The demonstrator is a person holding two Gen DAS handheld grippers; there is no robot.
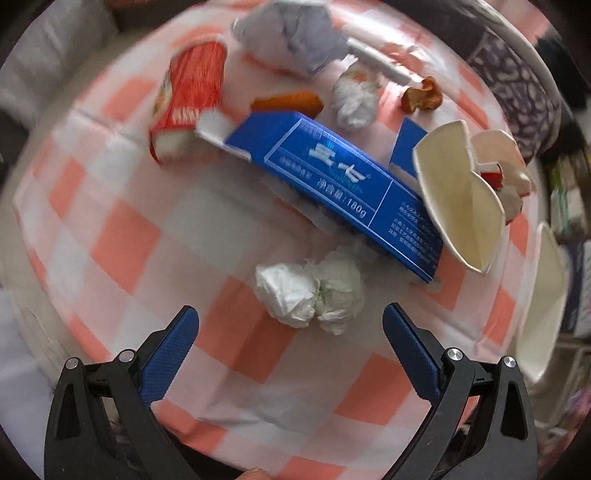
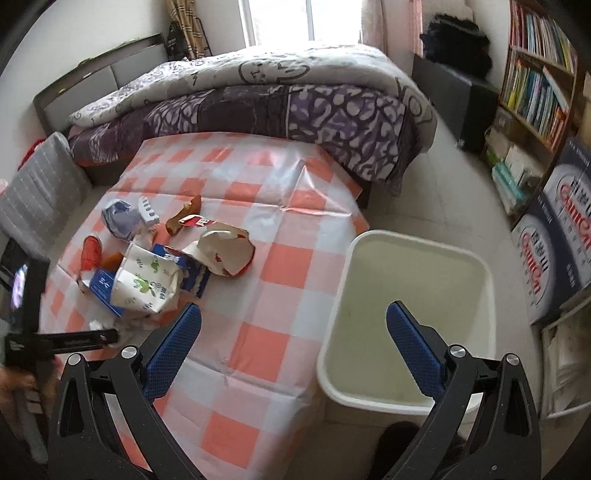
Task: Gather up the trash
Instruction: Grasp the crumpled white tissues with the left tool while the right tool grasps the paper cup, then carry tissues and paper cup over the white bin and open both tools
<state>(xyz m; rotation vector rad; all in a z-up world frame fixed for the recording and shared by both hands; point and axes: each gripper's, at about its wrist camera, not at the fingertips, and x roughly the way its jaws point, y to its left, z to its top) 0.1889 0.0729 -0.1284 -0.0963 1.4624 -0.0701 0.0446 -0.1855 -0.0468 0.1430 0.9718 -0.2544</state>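
1. On the checked pink-and-white surface [image 1: 125, 236] lies a cluster of trash; a crumpled white tissue wad [image 1: 310, 291] sits nearest the left hand-held gripper [image 1: 290, 325].
2. The left hand-held gripper is spread wide, its blue pads on either side of the wad and short of it, holding nothing.
3. Just beyond the wad lies a blue carton [image 1: 332, 184], tilted, with a red packet [image 1: 192, 96] at its far left end and a flattened paper cup [image 1: 458, 192] at its right end.
4. Farther off are a second tissue ball [image 1: 354, 99], a grey crumpled wrapper [image 1: 295, 33] and a brown scrap [image 1: 423, 96].
5. The right hand-held gripper [image 2: 293, 325] is also spread and empty, hanging over the surface's edge.
6. A white bin [image 2: 417, 258] stands on the floor just beside the surface, its mouth open.
7. A bed [image 2: 258, 99] with a patterned quilt lies behind.
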